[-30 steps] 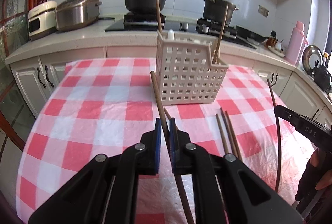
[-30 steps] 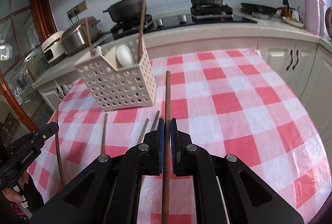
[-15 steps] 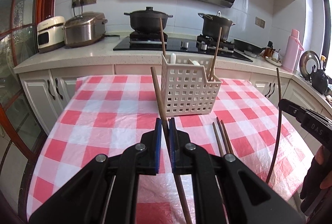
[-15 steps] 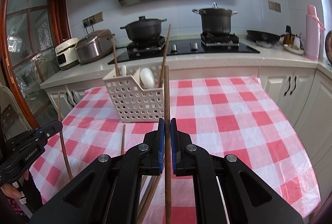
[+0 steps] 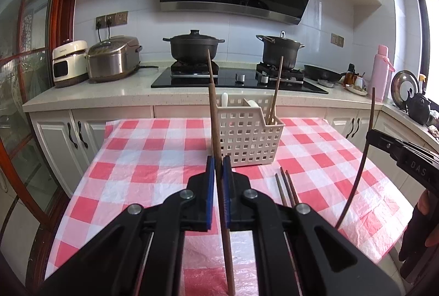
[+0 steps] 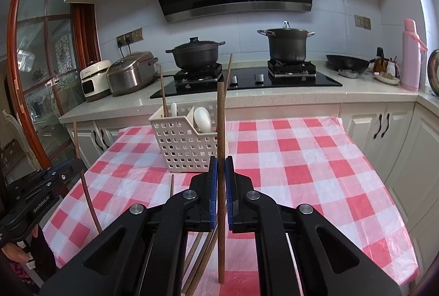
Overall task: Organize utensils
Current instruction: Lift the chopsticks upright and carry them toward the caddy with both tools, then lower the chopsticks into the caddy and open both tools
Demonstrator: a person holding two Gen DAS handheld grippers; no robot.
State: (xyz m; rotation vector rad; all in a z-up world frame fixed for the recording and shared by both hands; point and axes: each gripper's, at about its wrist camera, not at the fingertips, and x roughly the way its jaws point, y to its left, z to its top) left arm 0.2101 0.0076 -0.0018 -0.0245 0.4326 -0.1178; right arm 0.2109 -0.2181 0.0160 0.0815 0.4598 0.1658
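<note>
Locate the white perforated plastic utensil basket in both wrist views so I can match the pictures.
Left wrist view: the white perforated plastic utensil basket stands just right of centre on the checked cloth, past the left tongs and their wooden chopstick.
Right wrist view: the basket stands left of centre, partly behind the chopstick in the right tongs.
Shared landmark: the lidded black pot on the stove.

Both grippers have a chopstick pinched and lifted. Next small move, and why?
Probably carry the left gripper forward over the white basket and tip its chopstick down into it. The right gripper holds a second chopstick that can follow. Two chopsticks already stand in the basket, and more loose chopsticks lie on the checked cloth.
</note>
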